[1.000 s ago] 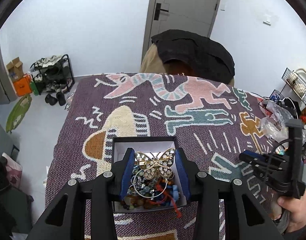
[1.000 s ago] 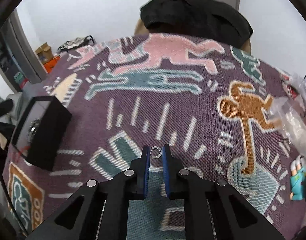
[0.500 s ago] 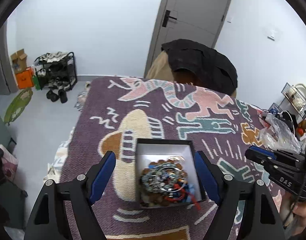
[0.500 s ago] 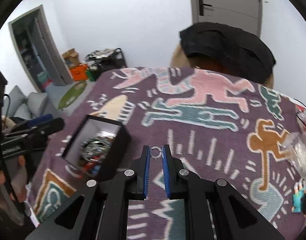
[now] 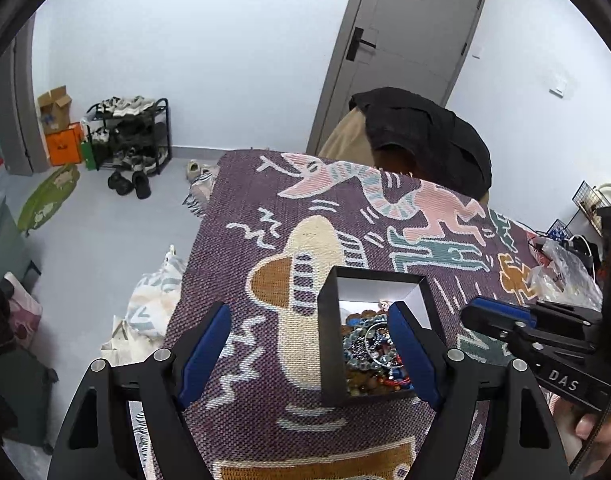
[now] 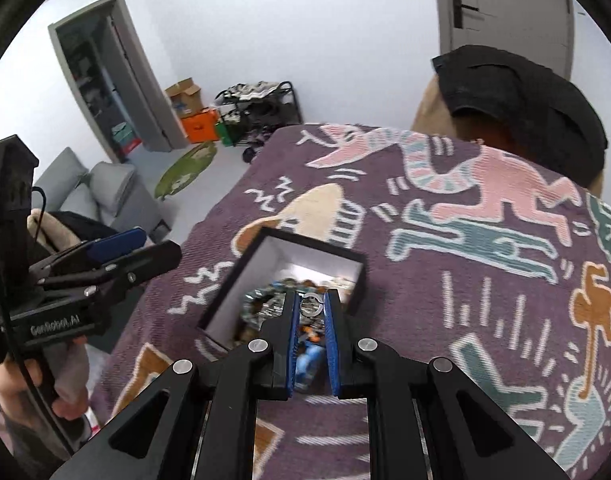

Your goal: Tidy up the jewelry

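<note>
- Two grippers show: your right gripper [image 6: 310,307] pinches a small silver metal ring [image 6: 310,306] between its blue pads, right above the open black cardboard box with white lining [image 6: 347,258].
- Your left gripper [image 5: 311,350] stands wide with nothing held; its jaws have just been opening. One blue pad hides part of the box's contents.
- Inside lies a tangled heap of beads and bracelets [image 5: 367,350], blurred in the right wrist view, so single pieces are hard to tell.
- Box sits on the purple woven cloth with cartoon figures [image 5: 241,280].
</note>
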The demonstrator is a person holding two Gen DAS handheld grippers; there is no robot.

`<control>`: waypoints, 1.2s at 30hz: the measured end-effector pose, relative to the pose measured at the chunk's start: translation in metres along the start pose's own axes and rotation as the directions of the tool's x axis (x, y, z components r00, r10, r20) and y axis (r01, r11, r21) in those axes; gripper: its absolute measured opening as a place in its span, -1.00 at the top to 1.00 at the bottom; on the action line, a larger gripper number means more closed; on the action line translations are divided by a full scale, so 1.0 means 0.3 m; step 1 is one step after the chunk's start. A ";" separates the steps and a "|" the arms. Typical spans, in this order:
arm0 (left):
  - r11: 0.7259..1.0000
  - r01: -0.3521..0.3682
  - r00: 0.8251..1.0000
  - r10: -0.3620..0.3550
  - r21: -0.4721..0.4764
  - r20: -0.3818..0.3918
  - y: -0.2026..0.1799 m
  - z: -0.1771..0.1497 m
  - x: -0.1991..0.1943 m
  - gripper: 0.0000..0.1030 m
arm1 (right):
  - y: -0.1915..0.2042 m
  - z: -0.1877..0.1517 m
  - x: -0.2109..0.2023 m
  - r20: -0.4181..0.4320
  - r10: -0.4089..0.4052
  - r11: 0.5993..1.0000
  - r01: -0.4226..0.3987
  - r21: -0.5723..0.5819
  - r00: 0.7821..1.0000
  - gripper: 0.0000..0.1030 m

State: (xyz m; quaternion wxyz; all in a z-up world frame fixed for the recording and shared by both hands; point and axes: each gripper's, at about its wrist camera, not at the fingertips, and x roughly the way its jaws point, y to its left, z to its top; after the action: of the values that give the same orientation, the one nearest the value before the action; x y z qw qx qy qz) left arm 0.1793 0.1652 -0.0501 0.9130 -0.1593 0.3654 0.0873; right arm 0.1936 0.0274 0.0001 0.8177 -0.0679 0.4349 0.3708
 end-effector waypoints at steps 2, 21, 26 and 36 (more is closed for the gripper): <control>1.000 -0.001 1.000 0.001 -0.002 0.006 0.008 -0.001 -0.006 -0.57 | 0.020 0.015 0.018 0.007 0.023 1.000 -0.023 0.000 1.000 0.74; 0.999 0.037 0.994 -0.038 0.013 0.106 -0.040 -0.024 -0.101 -0.89 | -0.088 -0.098 -0.166 0.098 -0.024 0.996 0.015 0.092 0.995 -0.64; 0.998 0.055 0.991 -0.060 0.043 0.120 -0.087 -0.042 -0.133 -0.99 | -0.110 -0.151 -0.241 0.129 -0.042 0.990 0.025 0.138 0.991 -0.84; 0.988 0.070 0.980 -0.094 0.138 0.177 -0.204 -0.082 -0.255 -0.99 | -0.160 -0.260 -0.370 0.181 -0.079 0.974 0.038 0.223 0.980 -0.97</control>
State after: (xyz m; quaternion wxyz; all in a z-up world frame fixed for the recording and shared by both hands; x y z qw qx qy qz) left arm 0.1257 0.0960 0.0002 0.9540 -0.1051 0.2781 0.0396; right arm 0.1354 -0.1013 0.0267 0.8684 0.0453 0.3912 0.3011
